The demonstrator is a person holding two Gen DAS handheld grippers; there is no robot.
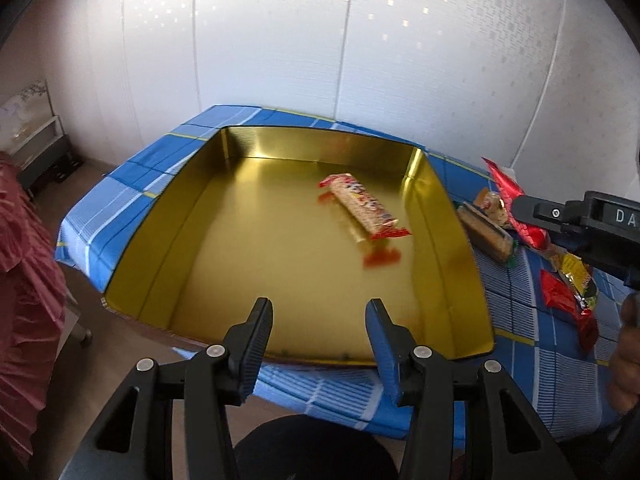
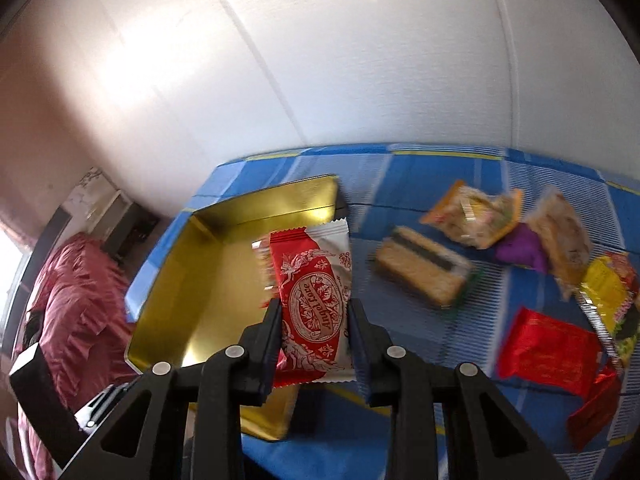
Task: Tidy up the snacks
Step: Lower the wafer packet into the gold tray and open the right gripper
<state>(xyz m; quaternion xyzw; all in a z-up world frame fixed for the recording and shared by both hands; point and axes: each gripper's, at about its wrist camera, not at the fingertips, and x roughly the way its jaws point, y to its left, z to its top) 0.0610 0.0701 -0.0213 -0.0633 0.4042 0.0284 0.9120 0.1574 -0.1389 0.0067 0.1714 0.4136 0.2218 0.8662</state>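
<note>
The left gripper (image 1: 318, 322) hangs over the near edge of the gold tin (image 1: 168, 216). Its jaws are apart and nothing is between them. One long snack bar (image 1: 362, 206) lies flat inside the tin, close to the right wall.

The right gripper (image 2: 314, 322) is clamped on a red and white packet (image 2: 316, 300) — the packet stands up between the jaws, above the blue checked cloth (image 2: 400, 320) beside the tin. More snacks sit on the cloth to the right: a wafer bar (image 2: 424, 272), a red pack (image 2: 548, 354), a yellow pack (image 2: 604, 284) and a purple one (image 2: 520, 250).
</note>
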